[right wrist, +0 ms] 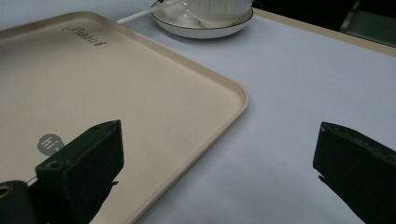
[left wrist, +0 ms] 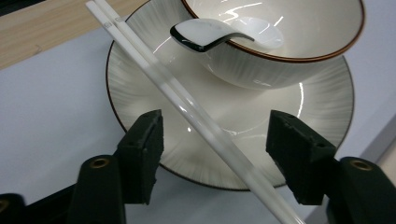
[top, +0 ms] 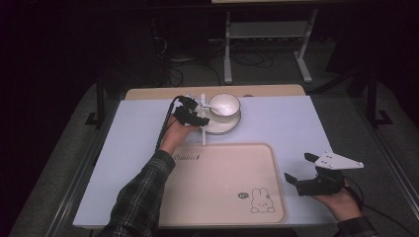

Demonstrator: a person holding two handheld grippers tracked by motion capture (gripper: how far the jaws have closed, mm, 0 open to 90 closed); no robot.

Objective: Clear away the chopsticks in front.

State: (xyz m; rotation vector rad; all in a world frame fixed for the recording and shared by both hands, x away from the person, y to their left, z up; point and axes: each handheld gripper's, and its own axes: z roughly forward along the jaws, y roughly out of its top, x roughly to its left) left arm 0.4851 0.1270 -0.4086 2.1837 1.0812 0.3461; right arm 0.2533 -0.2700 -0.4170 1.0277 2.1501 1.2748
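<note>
A white bowl (top: 225, 104) (left wrist: 280, 70) with a brown rim stands on a matching ribbed plate (top: 220, 126) (left wrist: 140, 79) at the back of the table. A white spoon (left wrist: 205, 35) rests in the bowl with its handle over the rim. A pair of white chopsticks (top: 203, 123) (left wrist: 187, 102) lies across the plate's left side. My left gripper (top: 197, 116) (left wrist: 215, 140) hovers over the plate, jaws apart on either side of the chopsticks without touching them. My right gripper (top: 298, 167) (right wrist: 219, 154) stands open and empty over the table, right of the tray.
A large beige tray (top: 222, 182) (right wrist: 116, 93) with a rabbit drawing lies at the front centre, with nothing on it. The table has a pale blue cover (top: 291, 123). A wooden strip runs along the far edge, behind the plate.
</note>
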